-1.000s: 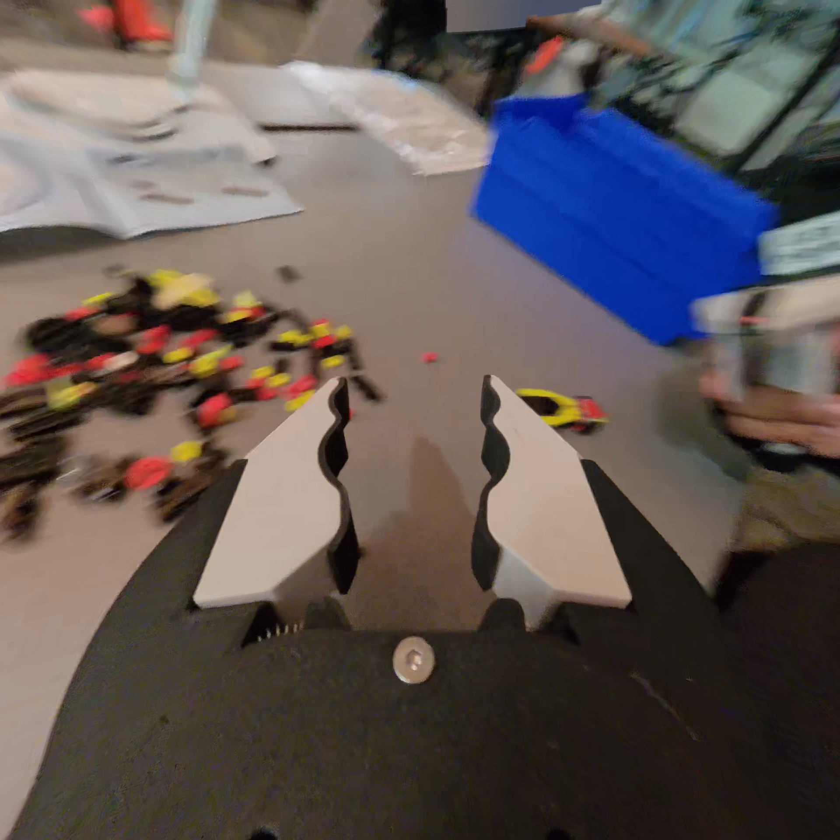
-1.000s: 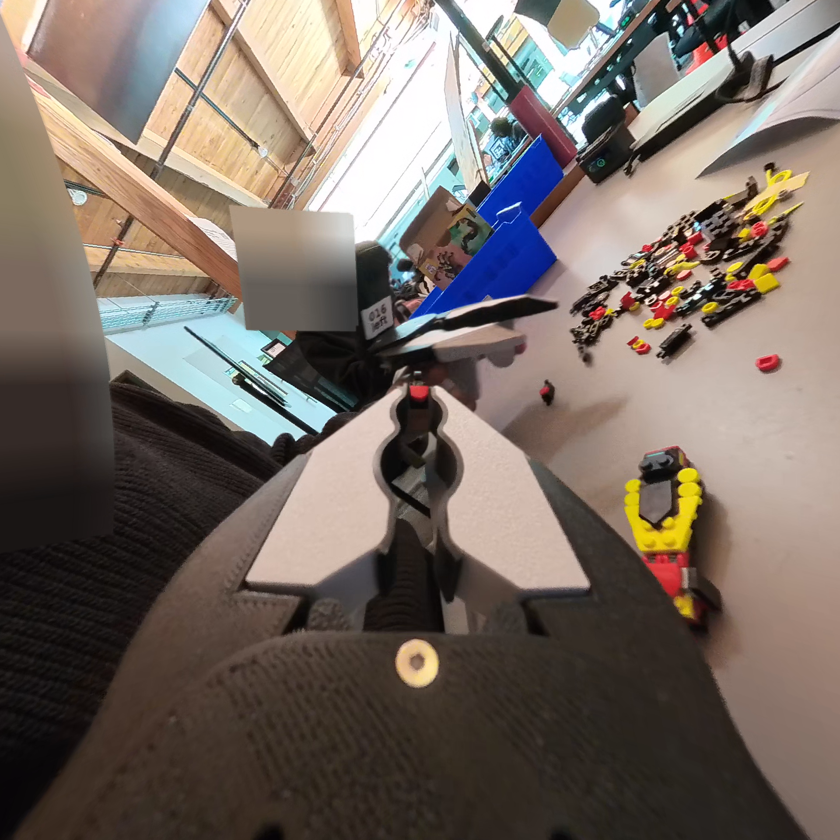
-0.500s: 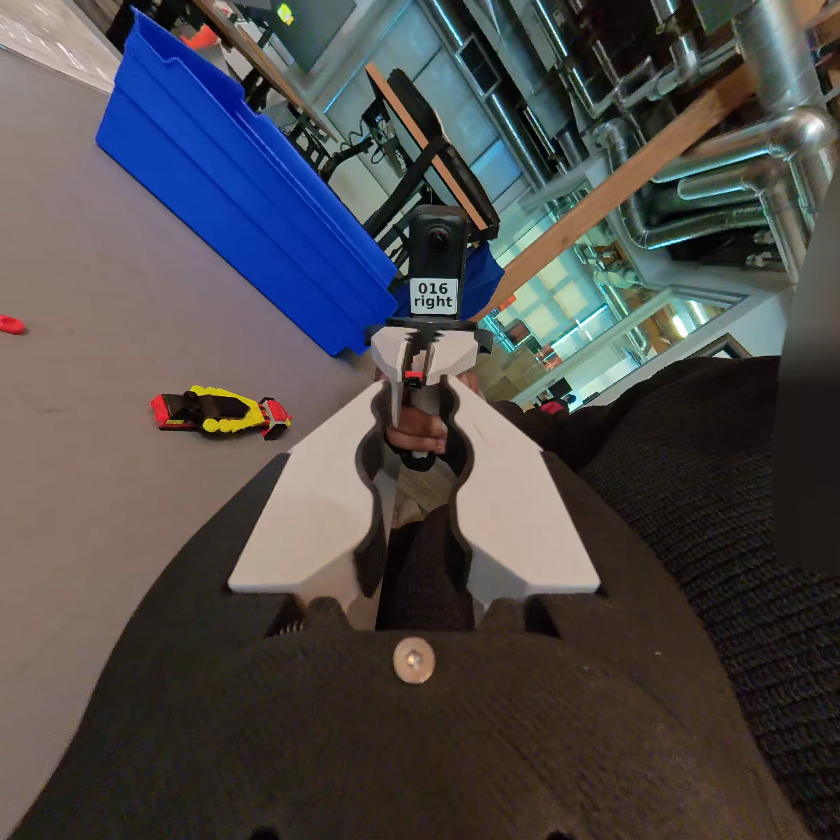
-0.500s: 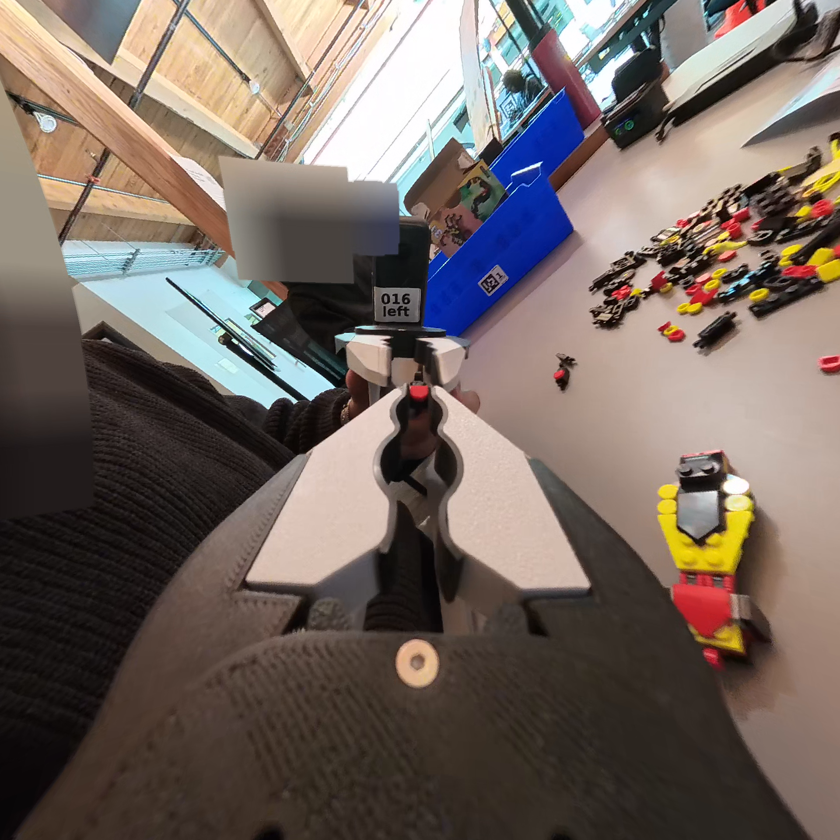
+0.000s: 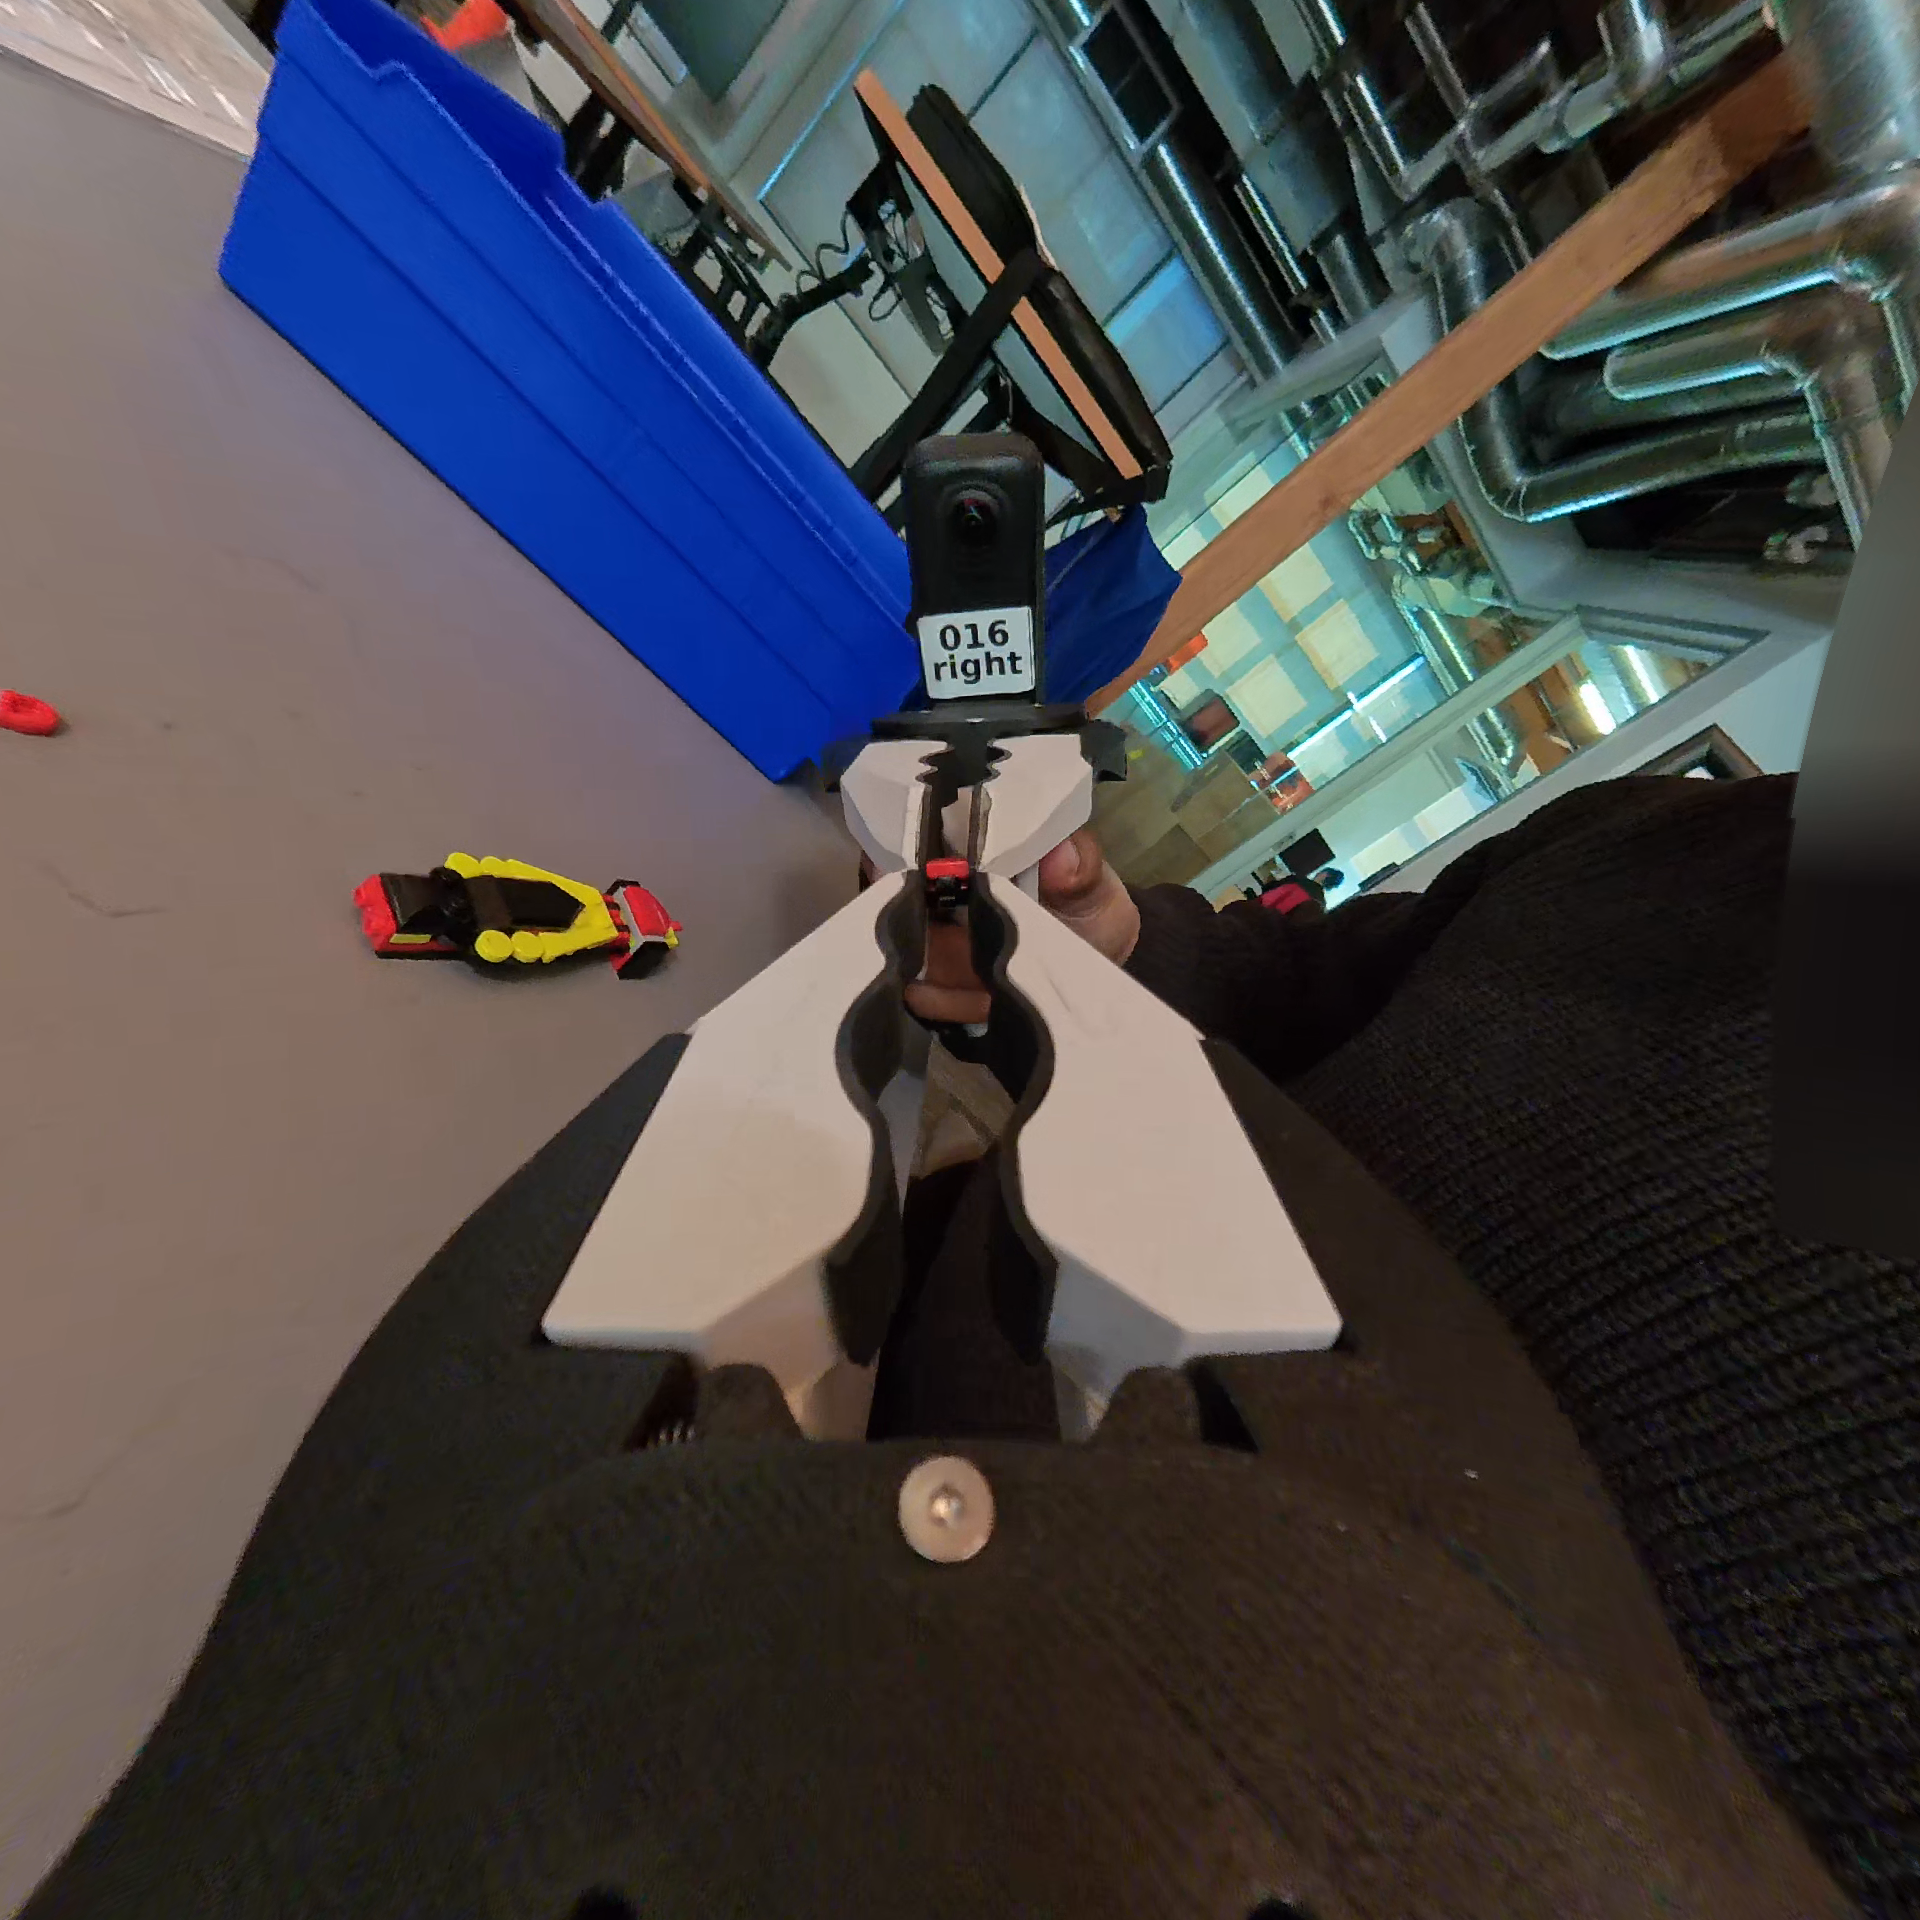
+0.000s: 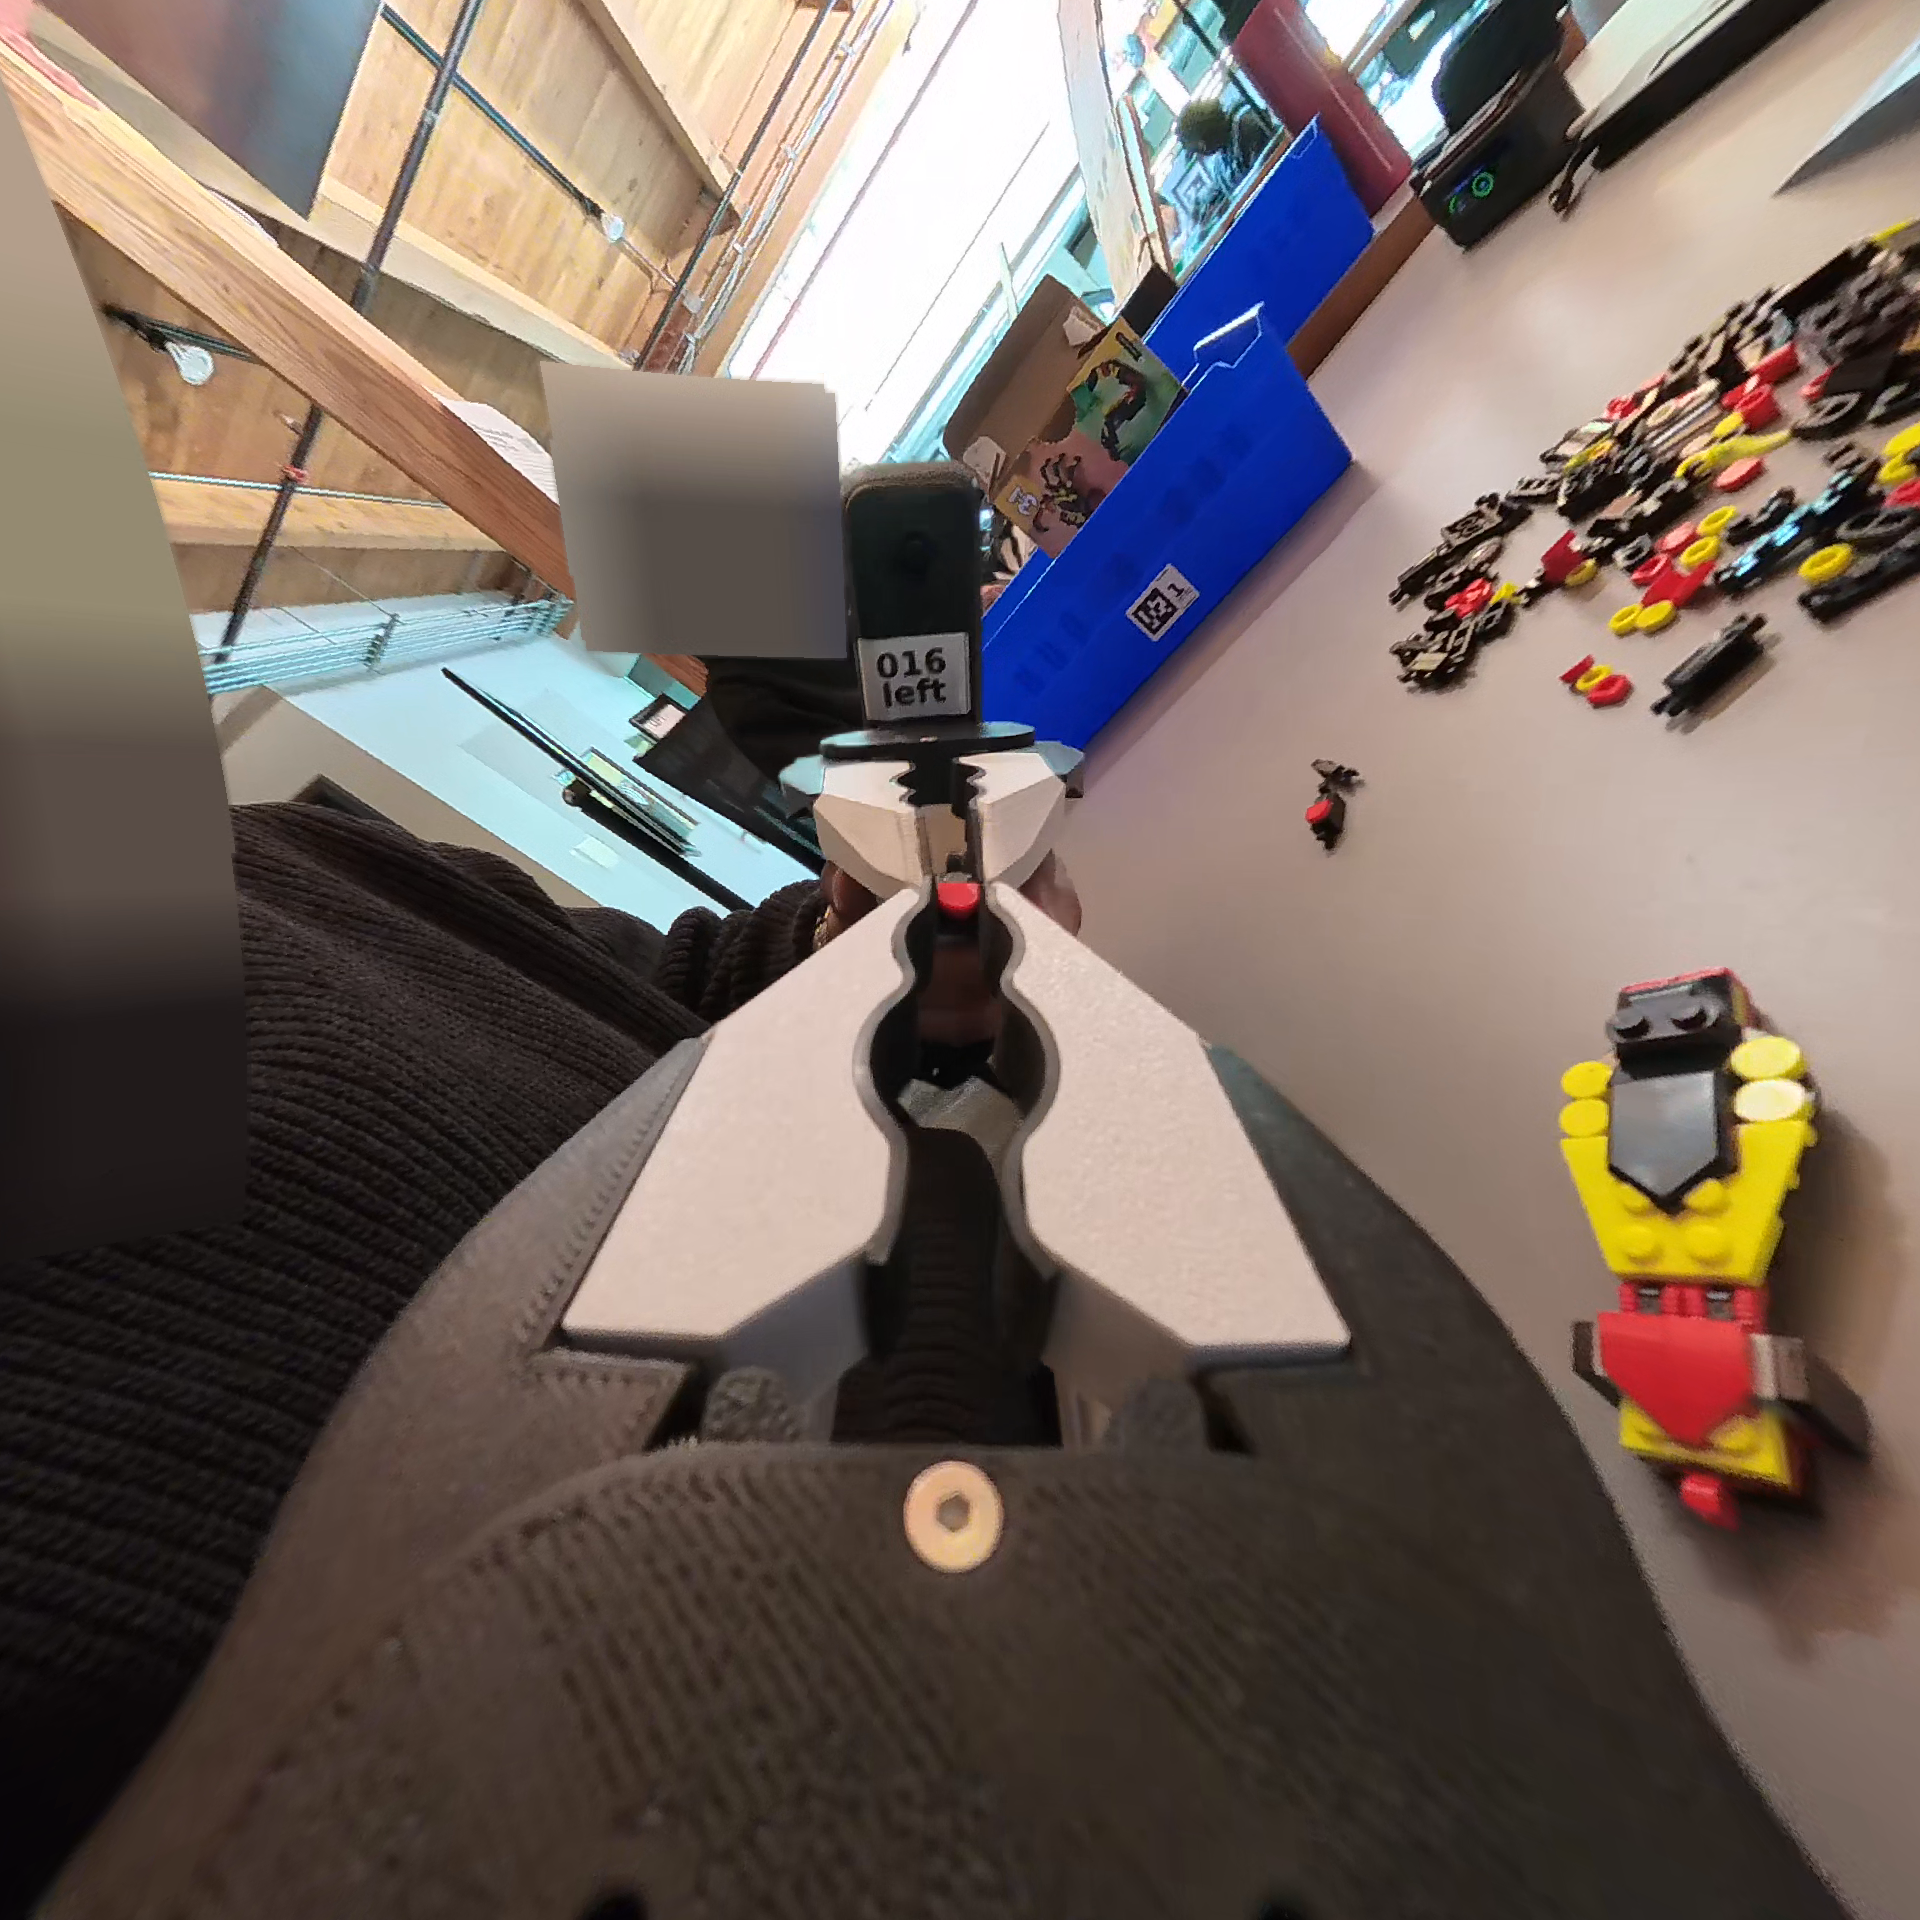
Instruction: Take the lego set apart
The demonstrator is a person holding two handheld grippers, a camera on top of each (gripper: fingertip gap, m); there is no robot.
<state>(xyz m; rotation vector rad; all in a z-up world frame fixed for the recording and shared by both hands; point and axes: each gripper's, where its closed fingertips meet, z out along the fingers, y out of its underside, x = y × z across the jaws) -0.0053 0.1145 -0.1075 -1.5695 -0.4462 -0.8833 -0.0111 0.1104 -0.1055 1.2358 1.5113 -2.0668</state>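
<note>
Grey table (image 6: 1455,935); loose pieces (image 6: 1714,520) right-view only.

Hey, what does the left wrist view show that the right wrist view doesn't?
Only the left wrist view shows a lone red piece lying apart on the table. Only the right wrist view shows the pile of loose pieces and a cardboard box. Both show the small red piece pinched between the left gripper and right gripper, the partly built car and a blue bin.
</note>
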